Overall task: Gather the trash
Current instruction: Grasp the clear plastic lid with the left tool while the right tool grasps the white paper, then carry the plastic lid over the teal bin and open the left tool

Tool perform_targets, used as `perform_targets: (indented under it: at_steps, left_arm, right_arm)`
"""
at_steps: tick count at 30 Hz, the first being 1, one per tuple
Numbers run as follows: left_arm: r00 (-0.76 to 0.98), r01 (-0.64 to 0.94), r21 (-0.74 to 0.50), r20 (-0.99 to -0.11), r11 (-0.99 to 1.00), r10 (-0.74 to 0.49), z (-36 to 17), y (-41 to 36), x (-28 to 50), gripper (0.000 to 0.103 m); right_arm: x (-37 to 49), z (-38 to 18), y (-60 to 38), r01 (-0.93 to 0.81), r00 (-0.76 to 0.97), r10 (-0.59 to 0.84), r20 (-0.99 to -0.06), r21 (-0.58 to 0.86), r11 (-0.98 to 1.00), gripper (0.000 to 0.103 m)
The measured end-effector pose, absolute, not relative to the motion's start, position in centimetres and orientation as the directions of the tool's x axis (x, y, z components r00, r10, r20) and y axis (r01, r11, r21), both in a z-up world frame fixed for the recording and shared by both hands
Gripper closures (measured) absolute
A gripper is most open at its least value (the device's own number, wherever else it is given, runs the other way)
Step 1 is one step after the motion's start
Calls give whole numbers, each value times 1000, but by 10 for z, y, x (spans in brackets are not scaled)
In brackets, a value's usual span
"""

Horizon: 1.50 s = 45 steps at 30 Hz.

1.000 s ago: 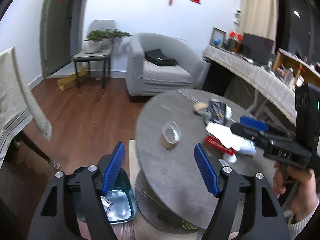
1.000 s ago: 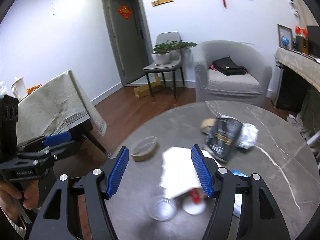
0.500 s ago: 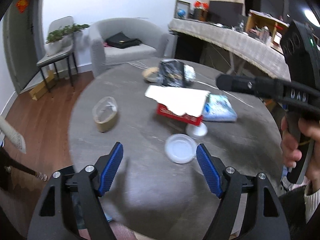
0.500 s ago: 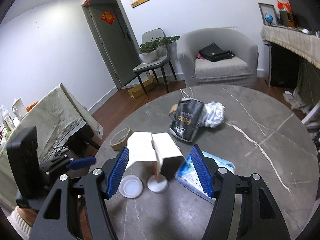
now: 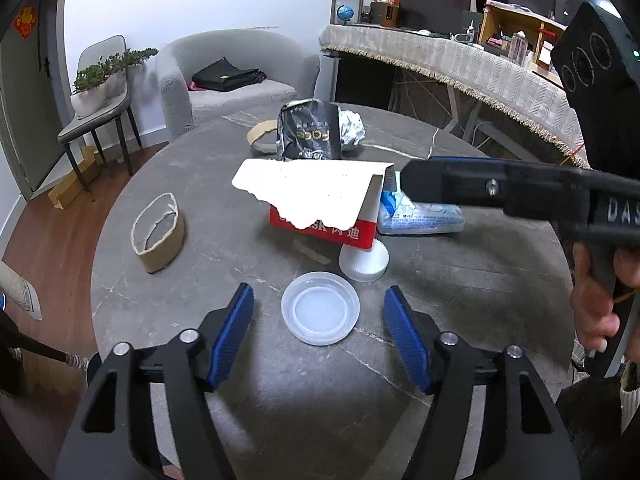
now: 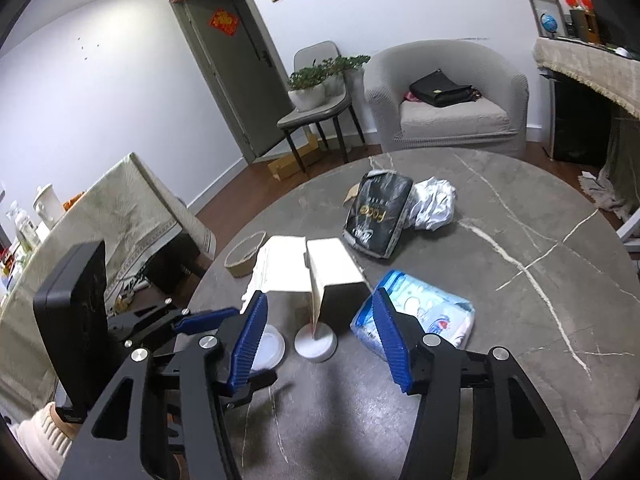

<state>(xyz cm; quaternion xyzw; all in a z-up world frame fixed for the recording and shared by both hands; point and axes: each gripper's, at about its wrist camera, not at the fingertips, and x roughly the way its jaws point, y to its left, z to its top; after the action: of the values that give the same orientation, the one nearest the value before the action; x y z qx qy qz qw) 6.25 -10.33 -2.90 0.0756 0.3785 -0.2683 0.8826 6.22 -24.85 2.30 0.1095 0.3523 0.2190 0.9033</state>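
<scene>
On the round grey table (image 5: 460, 280) a clear plastic lid (image 5: 320, 308) lies flat between the blue pads of my left gripper (image 5: 320, 320). Its jaws are closing but do not touch the lid. My right gripper (image 6: 320, 322) hovers over a white cap (image 6: 316, 344) and the near end of a torn red and white box (image 6: 320, 276); its jaws are closing too, touching neither. Behind lie a blue tissue pack (image 6: 416, 316), a black bag (image 6: 378, 216), a foil ball (image 6: 434, 200) and a cardboard tape ring (image 5: 158, 236).
A second cardboard ring (image 5: 260, 138) lies beside the black bag. A grey armchair (image 6: 448, 100), a chair with a plant (image 6: 316, 112) and a cloth-covered table (image 6: 120, 216) stand around the round one. A person's hand (image 5: 596, 300) holds the right gripper's handle.
Both grippers moved in over the table and lower. The left one swung from the table's edge to straddle the clear lid. Both pairs of jaws stand narrower.
</scene>
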Motion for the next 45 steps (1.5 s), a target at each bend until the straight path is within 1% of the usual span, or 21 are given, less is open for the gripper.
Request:
perform_targets:
  at_steps: [2,7,9,12,13,18,25,29,31,33,34,36,37,39,45]
  left_arm:
    - [565,531,-67,-715,845,-412,-31,-105,64,39]
    - [569,535,-53,-716,844,-405,-32,-108,64,43]
    - [574,533,-45,-714,845,-401,-32,-108,64,47]
    - [581,527,-43,-711,849,-396,-32,-109,64,60]
    - [582,524,-48,-709,850,-399,-32,-107,65,61]
    - [589,517,-64,-697,853,-409,-28,-102,65,61]
    - [582,509,-78,-703,857,-409,-29,-91,64,61]
    - [582,505,-77,-705,860,-405,-29,-82,62,61]
    - [584,503,-80,-703,860,-407,-28,-76,61,61]
    - [586,500,-85,-700,862,-409,-27,-68,60,61]
    - [588,497,-87,-698,863,-409,-27,-65,60,61]
    - [594,487,-93,-693,868,-408,-25,-56,59,61]
    - [598,482,-95,-691,871,-406,-24,-53,59,61]
    - [609,467,-105,-682,878,-405,-20,-43,59,61]
    - [651,410,-135,-649,902,-394,-9,-12,58,61]
  right_arm:
    - [63,18,-246,-326,642,476,-600,349,879,49]
    - [68,12,-239,-334,623,478,-620,342,879,54]
    - [72,11,-237,-338,619,479,-622,340,878,56]
    - [77,11,-234,-338,615,481,-625,342,877,57]
    - [80,10,-234,-335,614,482,-625,346,876,57]
    - [90,8,-231,-330,610,494,-620,369,869,59]
    - [103,5,-220,-330,602,496,-626,370,868,61]
    - [111,5,-211,-337,597,502,-626,372,865,66]
    - [115,5,-206,-334,606,496,-622,367,868,70]
    - [118,6,-202,-329,611,492,-621,366,871,80]
    - [120,5,-199,-325,613,486,-622,362,874,82]
    - [123,3,-194,-323,610,483,-629,358,876,94]
    - [124,3,-193,-323,608,482,-631,358,876,97]
    - [124,5,-190,-326,618,476,-625,347,879,101]
    - [120,22,-184,-339,655,475,-588,333,880,101]
